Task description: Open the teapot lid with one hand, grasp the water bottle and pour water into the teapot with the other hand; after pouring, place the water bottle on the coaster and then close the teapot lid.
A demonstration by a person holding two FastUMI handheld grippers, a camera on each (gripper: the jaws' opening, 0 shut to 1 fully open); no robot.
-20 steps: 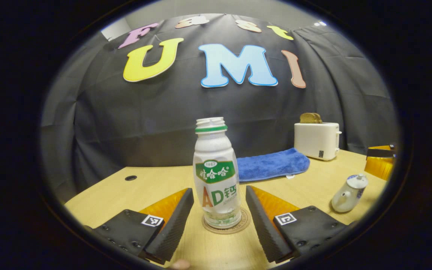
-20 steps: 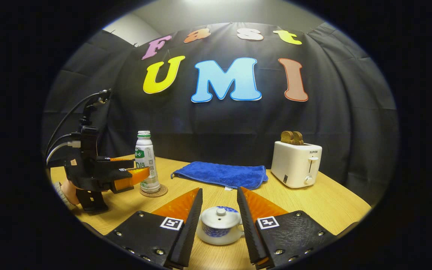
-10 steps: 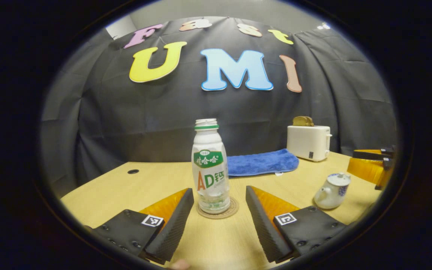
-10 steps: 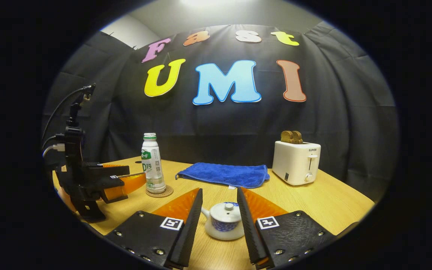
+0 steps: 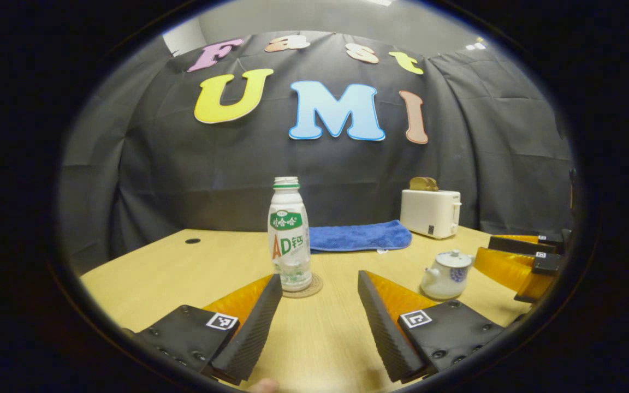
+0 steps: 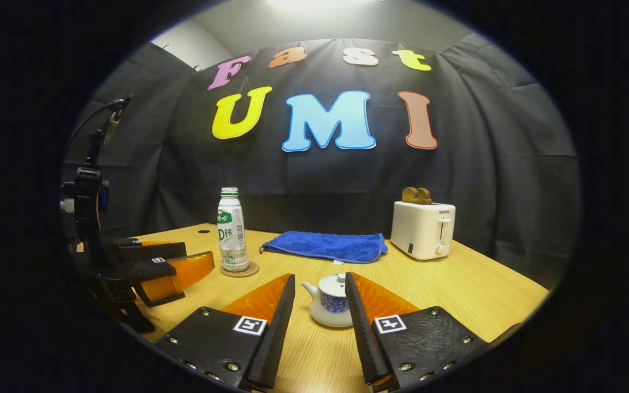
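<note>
In the left gripper view, the left gripper (image 5: 320, 281) hung just above the worktop (image 5: 172, 273) with its jaws spread wide and nothing between them. The water bottle (image 5: 289, 234) stood upright ahead of it, slightly toward its left finger, capless and resting on the round coaster (image 5: 311, 289), clear of both fingers. Off to that gripper's right sat the teapot (image 5: 445, 273) with its lid (image 5: 452, 258) on, and beyond the teapot the right gripper (image 5: 516, 262) reached in from the edge of the picture. In the right gripper view, the right gripper (image 6: 320, 284) was likewise released, its fingers apart and low over the worktop (image 6: 473, 289). The teapot (image 6: 330, 303) sat just ahead, between the two fingertips, spout toward the left finger; whether either finger touched it could not be told. The lid (image 6: 336, 283) was closed on the pot. Farther ahead and to the left stood the water bottle (image 6: 232, 229) on its coaster (image 6: 239, 269), with the left gripper (image 6: 191, 262) just beside it, jaws parted. A folded blue cloth (image 6: 328, 246) lay straight ahead behind the teapot, and a white toaster (image 6: 422, 229) holding bread stood ahead to the right.
</note>
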